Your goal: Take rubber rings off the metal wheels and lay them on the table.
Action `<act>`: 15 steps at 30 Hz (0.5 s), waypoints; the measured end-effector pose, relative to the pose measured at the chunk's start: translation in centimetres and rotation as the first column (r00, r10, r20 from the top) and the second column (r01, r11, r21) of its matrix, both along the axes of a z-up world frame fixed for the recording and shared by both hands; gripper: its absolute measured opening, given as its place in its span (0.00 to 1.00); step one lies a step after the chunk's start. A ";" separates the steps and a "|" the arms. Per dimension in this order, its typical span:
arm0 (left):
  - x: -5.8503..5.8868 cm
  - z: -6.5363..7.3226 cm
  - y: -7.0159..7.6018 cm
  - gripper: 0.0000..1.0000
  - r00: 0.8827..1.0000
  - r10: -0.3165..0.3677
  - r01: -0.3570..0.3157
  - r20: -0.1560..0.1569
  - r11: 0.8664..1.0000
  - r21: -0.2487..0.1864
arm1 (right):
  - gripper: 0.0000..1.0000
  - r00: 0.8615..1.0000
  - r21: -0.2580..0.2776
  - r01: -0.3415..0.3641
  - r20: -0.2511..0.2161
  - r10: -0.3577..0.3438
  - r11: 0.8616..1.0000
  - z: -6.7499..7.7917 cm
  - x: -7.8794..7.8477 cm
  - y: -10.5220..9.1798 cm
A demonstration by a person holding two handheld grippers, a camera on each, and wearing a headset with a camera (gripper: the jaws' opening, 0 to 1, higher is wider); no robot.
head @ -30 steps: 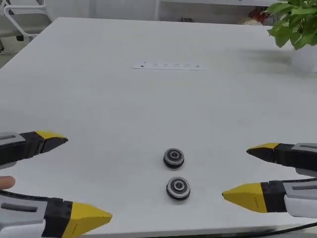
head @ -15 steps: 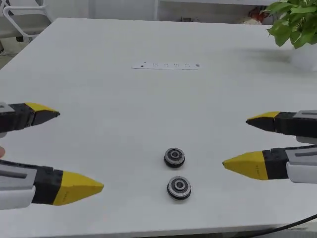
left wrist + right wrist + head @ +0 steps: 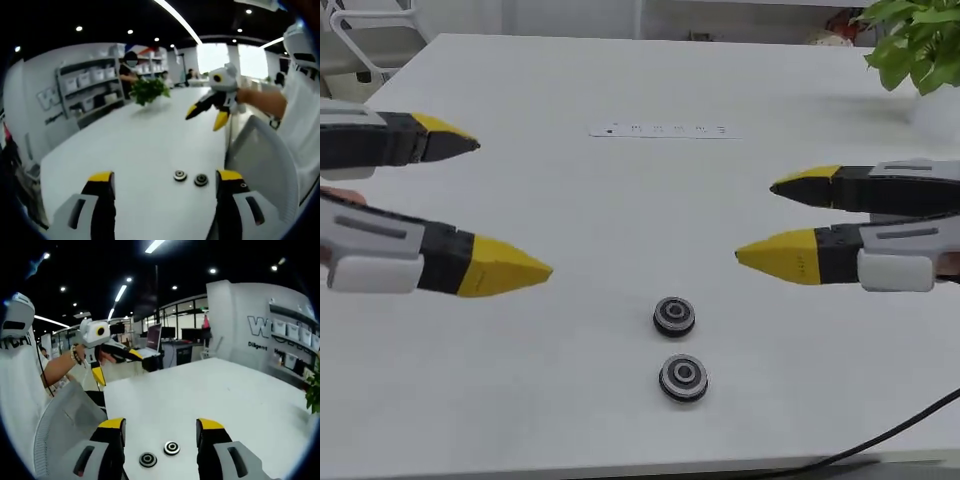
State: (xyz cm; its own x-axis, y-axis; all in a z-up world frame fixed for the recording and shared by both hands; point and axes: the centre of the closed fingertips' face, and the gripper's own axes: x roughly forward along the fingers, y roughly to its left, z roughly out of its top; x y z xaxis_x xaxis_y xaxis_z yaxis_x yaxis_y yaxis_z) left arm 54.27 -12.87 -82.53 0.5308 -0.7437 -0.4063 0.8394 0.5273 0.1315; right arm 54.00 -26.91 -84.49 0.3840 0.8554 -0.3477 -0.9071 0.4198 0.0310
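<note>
Two small metal wheels with black rubber rings lie flat on the white table, the farther wheel [image 3: 674, 316] just behind the nearer wheel [image 3: 683, 378]. My left gripper [image 3: 514, 208] hovers open above the table to the left of them. My right gripper [image 3: 753, 220] hovers open to their right, jaws pointing left. In the left gripper view the wheels [image 3: 180, 175] [image 3: 201, 179] lie between my own jaws, with the right gripper [image 3: 205, 115] raised beyond. The right gripper view has the wheels [image 3: 172, 448] [image 3: 148, 459] low between its jaws.
A white power strip [image 3: 658, 130] lies at the table's middle back. A potted green plant [image 3: 916, 45] stands at the far right corner. A black cable [image 3: 880, 440] runs off the near right edge. A chair [image 3: 365, 30] stands beyond the far left corner.
Both grippers have risen and moved away from the near edge; the left one has come rightward, the right one slightly leftward. The wheels have not moved.
</note>
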 end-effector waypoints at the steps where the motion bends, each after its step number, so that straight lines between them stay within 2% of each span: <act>1: 0.2 0.1 -0.2 0.83 1.000 -0.004 0.004 0.004 1.000 -0.004 | 0.55 1.000 0.004 -0.004 0.002 0.004 1.000 0.0 0.1 0.1; 5: 1.2 0.2 -1.1 0.79 1.000 -0.025 0.025 0.018 1.000 -0.008 | 0.52 1.000 0.013 -0.009 0.005 0.009 1.000 -0.5 0.7 0.6; 7: 1.6 0.3 -2.0 0.76 0.998 -0.051 0.052 0.043 0.998 -0.020 | 0.52 1.000 0.024 -0.013 0.002 0.013 1.000 -0.9 0.9 0.9; 11: 2.4 0.1 -3.9 0.72 0.994 -0.089 0.093 0.059 0.994 -0.057 | 0.51 0.999 0.033 -0.040 0.004 0.040 0.999 -2.0 0.9 1.5; 14: 3.2 0.0 -5.3 0.69 0.990 -0.102 0.111 0.094 0.989 -0.093 | 0.47 0.999 0.048 -0.051 -0.006 0.052 0.998 -2.7 1.0 1.7; 15: 3.5 0.1 -5.9 0.69 0.989 -0.108 0.121 0.105 0.986 -0.119 | 0.46 0.998 0.058 -0.054 -0.011 0.055 0.997 -3.0 1.1 1.8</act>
